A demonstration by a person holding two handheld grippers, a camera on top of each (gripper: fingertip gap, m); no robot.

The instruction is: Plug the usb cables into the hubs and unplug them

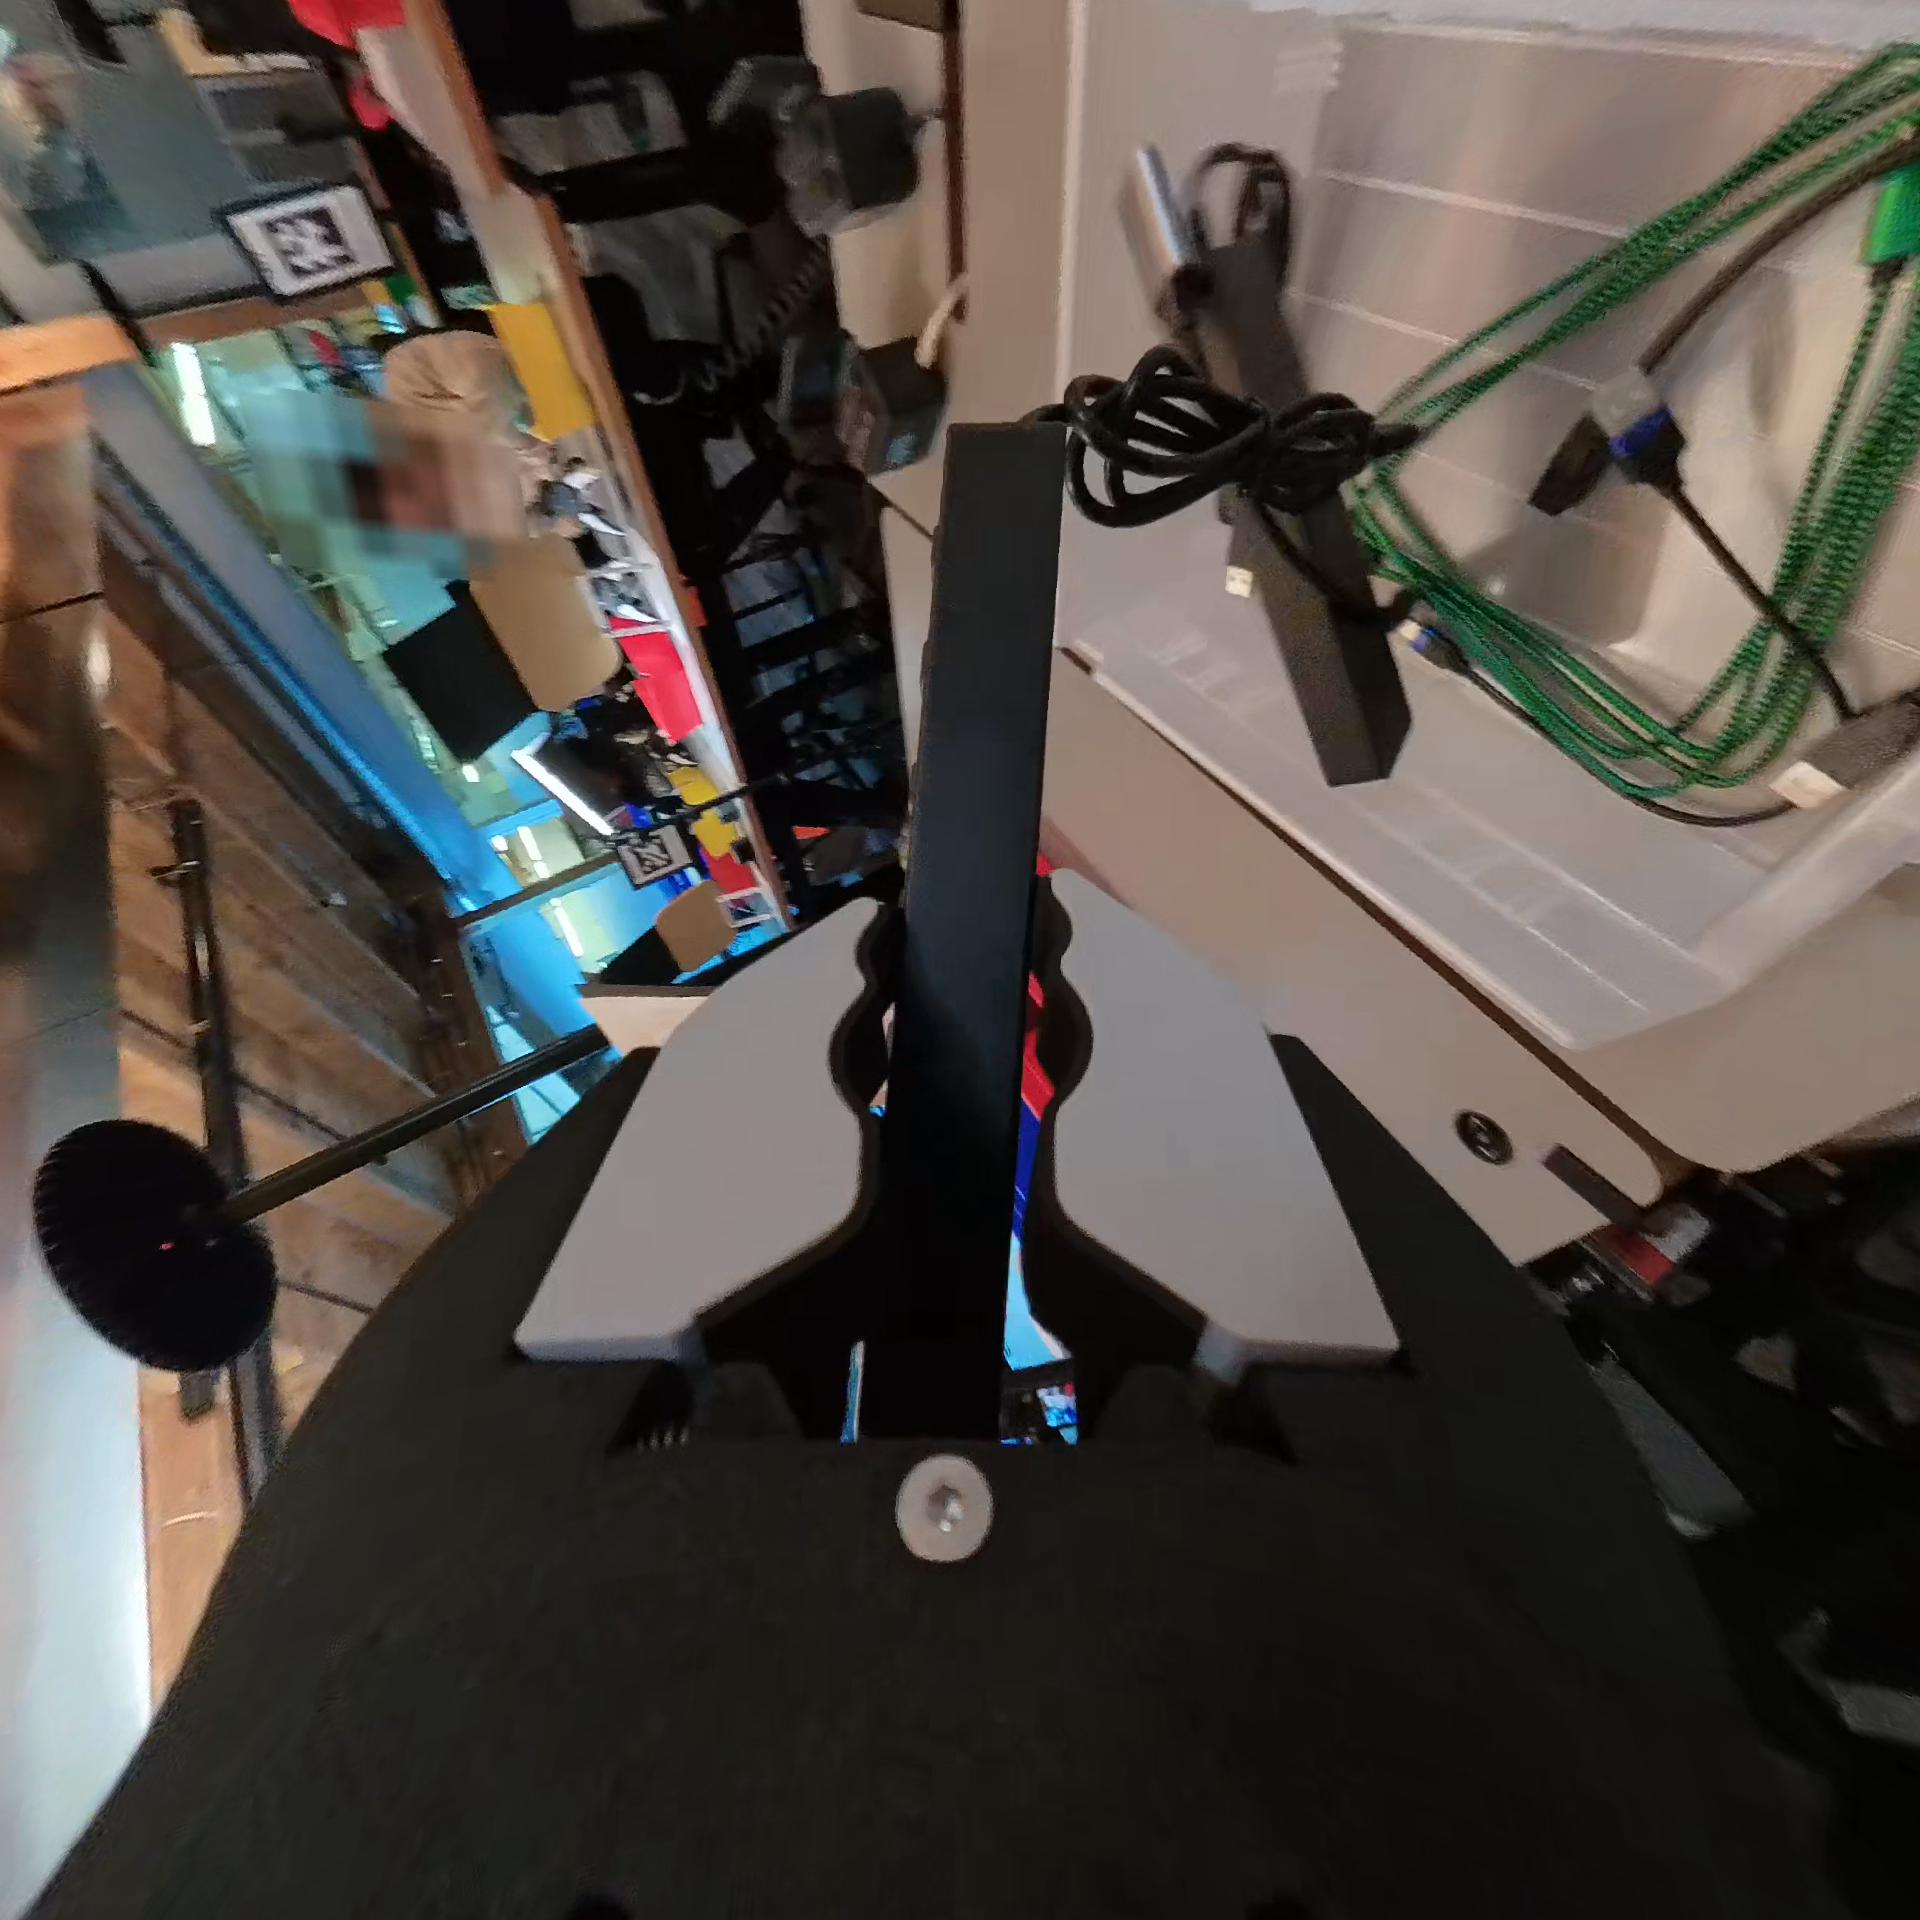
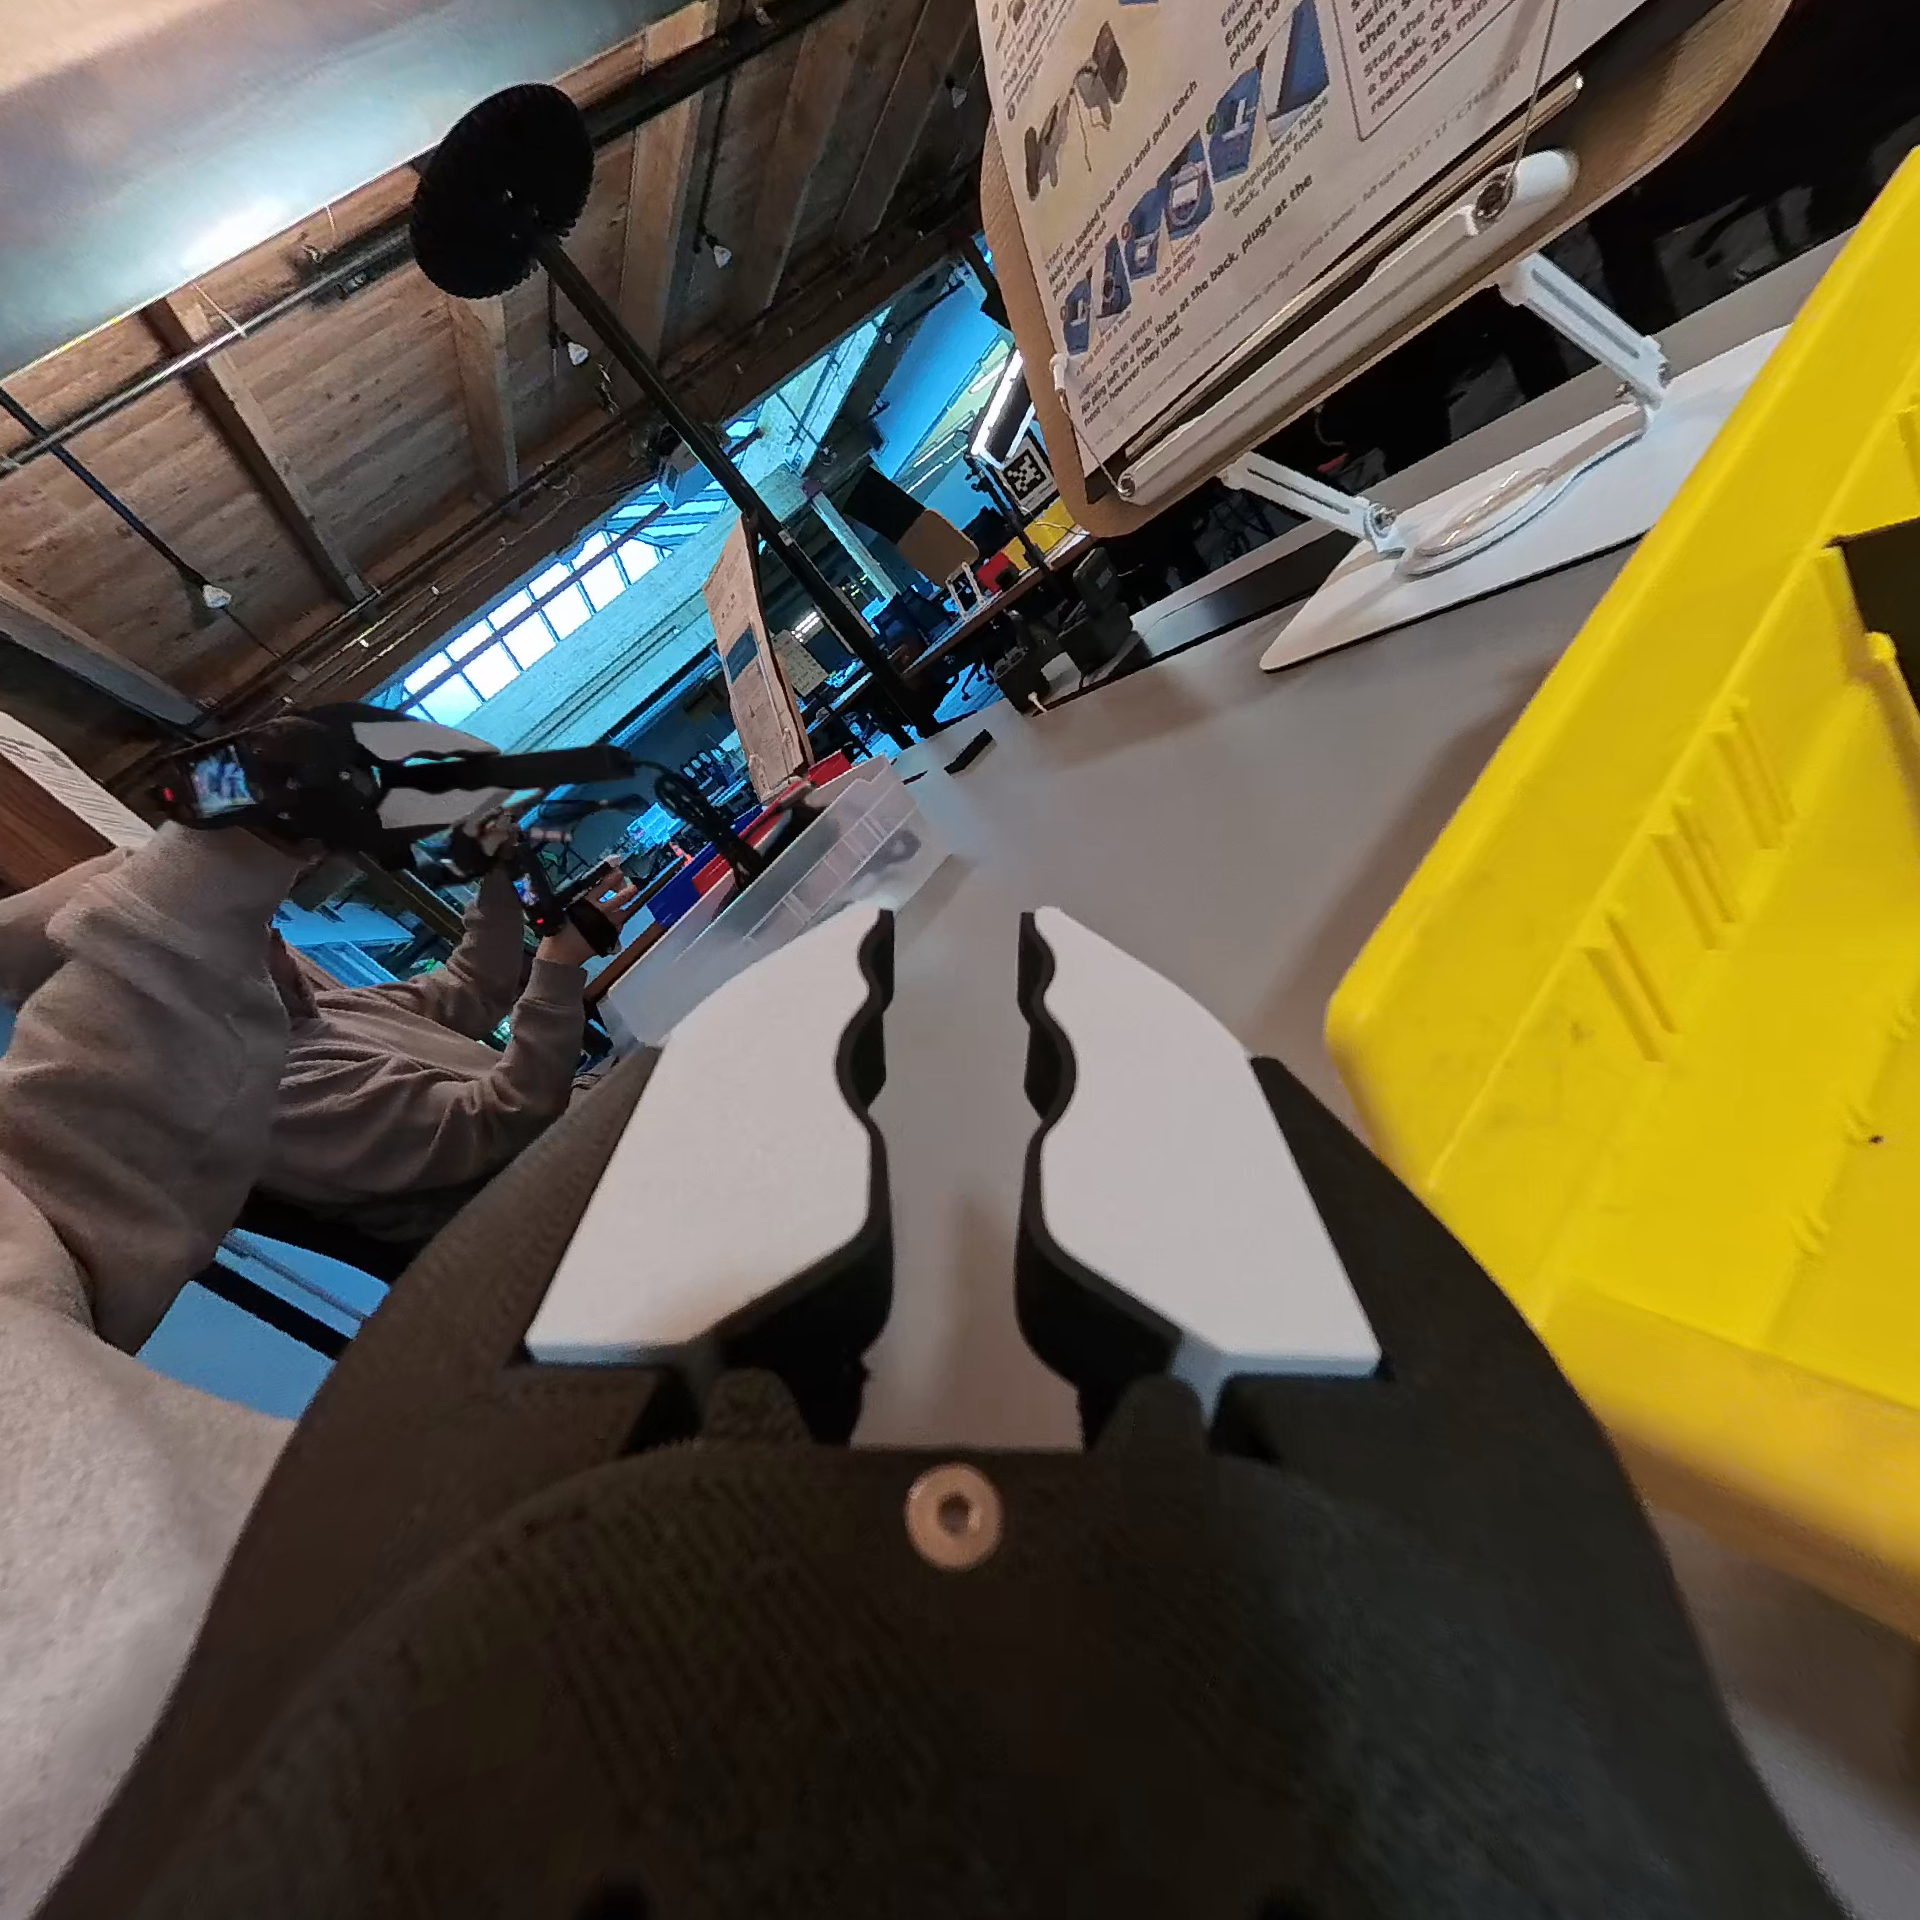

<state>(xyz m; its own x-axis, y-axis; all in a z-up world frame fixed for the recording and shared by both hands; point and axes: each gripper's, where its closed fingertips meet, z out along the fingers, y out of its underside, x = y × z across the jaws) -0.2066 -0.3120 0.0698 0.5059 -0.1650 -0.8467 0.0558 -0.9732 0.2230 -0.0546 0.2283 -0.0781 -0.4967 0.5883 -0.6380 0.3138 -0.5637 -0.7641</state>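
Left gripper (image 1: 961, 997) is clamped on a long black hub (image 1: 977, 831), held aloft.
Right gripper (image 2: 956, 997) is held apart, empty, beside a yellow bin (image 2: 1662, 987).

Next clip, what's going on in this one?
A person holds a claw in each hand. The left claw grips a long black USB hub, raised beside the clear tray holding another black hub and green cables. The right claw is open and empty beside a yellow bin.
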